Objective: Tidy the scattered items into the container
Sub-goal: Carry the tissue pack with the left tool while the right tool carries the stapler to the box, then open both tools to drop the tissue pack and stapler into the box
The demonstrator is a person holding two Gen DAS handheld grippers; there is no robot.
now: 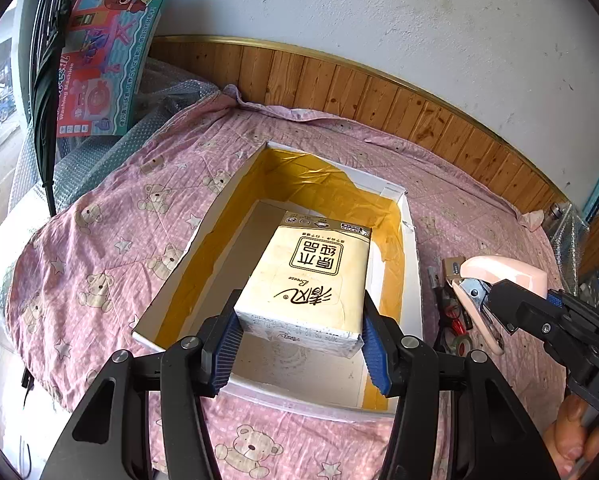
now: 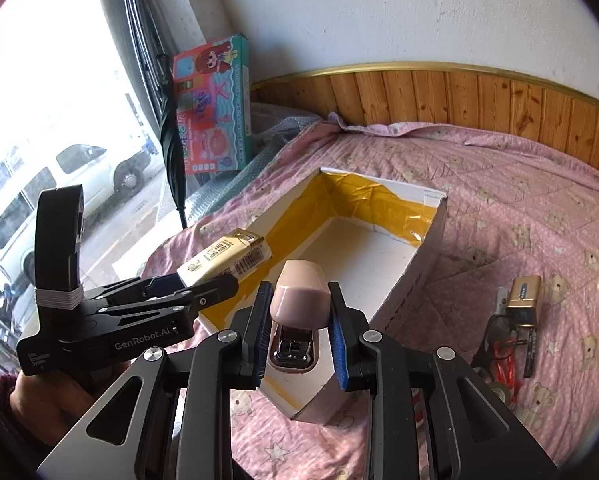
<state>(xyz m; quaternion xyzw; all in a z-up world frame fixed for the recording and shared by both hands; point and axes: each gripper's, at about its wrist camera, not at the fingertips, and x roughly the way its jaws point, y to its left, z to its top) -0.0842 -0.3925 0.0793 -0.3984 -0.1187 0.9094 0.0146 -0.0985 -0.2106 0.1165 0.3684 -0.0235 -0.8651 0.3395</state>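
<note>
My left gripper (image 1: 299, 340) clamps the tissue pack (image 1: 311, 276) over the box (image 1: 179, 280); my right gripper (image 2: 301, 344), at its 3 o'clock, pinches the stapler (image 2: 299, 292).

Both wrist views look steeply down, close, sharing the open box (image 1: 413, 264) (image 2: 431, 240).

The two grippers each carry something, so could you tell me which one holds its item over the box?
The left gripper: its tissue pack hangs over the open white box. The right gripper's pink stapler is beside the box's right wall.
</note>
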